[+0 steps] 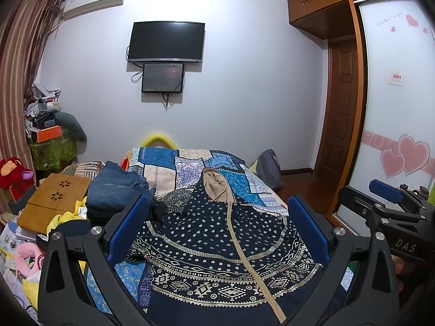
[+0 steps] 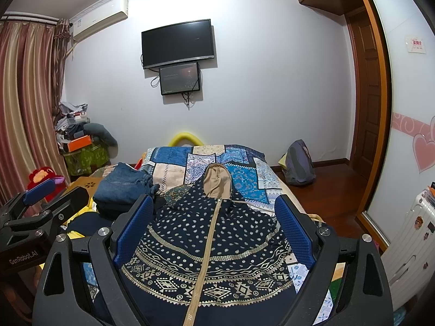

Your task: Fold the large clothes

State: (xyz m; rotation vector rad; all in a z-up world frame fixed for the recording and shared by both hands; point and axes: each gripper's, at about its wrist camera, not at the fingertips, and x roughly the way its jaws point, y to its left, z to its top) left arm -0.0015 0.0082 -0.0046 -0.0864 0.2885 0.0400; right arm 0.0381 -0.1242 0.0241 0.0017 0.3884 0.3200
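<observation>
A navy hooded jacket (image 1: 217, 244) (image 2: 214, 241) with white dots, tan geometric bands and a tan zip lies flat on the patchwork bed cover (image 1: 163, 168) (image 2: 244, 179), its tan-lined hood (image 1: 216, 184) (image 2: 217, 179) pointing away. My left gripper (image 1: 217, 228) hovers above the jacket's lower part, open, nothing between its blue pads. My right gripper (image 2: 214, 231) is likewise open over the jacket. In the left wrist view the right gripper (image 1: 391, 203) shows at the right edge; in the right wrist view the left gripper (image 2: 40, 203) shows at the left edge.
Folded jeans (image 1: 117, 187) (image 2: 125, 184) lie stacked left of the jacket. A bamboo lap desk (image 1: 54, 201), yellow cloth and soft toys crowd the left side. A backpack (image 2: 297, 163) sits on the wooden floor at the right, beside a wardrobe's sliding door (image 1: 394, 108).
</observation>
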